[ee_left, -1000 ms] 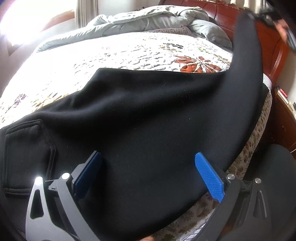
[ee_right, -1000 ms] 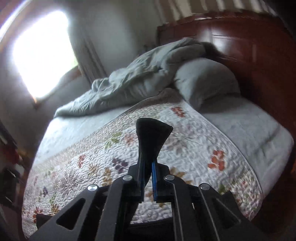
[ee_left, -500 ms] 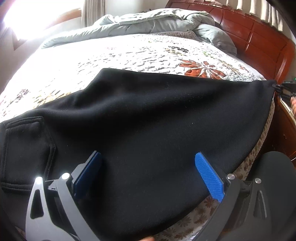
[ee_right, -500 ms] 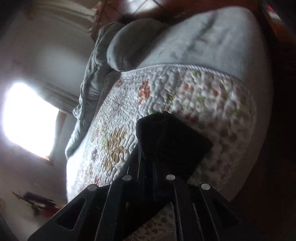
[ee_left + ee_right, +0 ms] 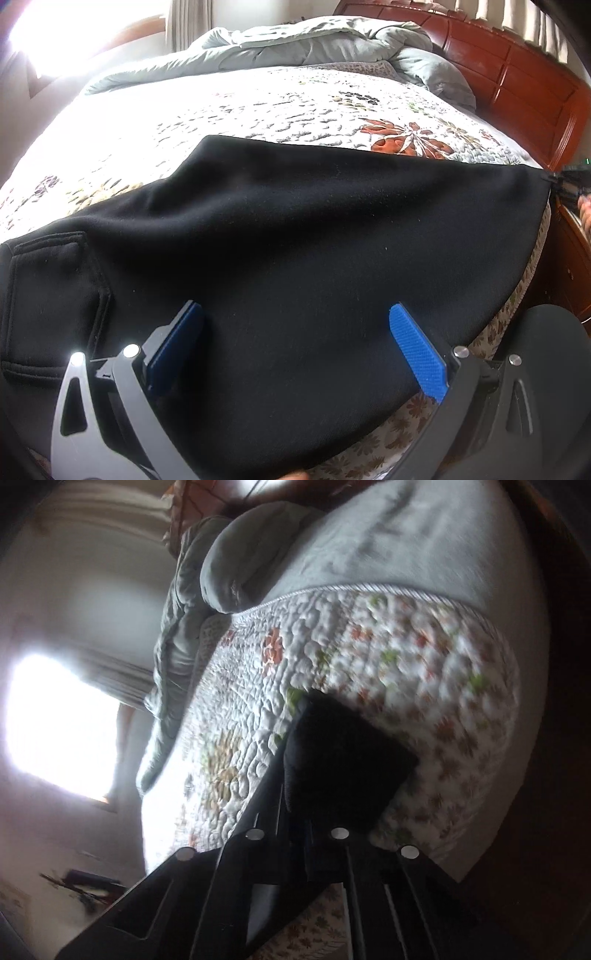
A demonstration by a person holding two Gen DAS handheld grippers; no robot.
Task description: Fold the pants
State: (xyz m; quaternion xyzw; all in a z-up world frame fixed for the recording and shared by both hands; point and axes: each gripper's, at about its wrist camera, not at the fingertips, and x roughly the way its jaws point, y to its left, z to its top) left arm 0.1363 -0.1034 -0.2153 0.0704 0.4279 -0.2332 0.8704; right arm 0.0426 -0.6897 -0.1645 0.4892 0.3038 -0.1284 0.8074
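Black fleece pants [image 5: 295, 240] lie spread flat across the floral quilt, one corner pulled taut rightward.

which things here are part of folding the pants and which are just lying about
In the job:
- black fleece pants
- right gripper, shut on a pants corner
- left gripper, open over them

Just lying about:
- crumpled grey duvet
- grey pillow
- red-brown wooden headboard
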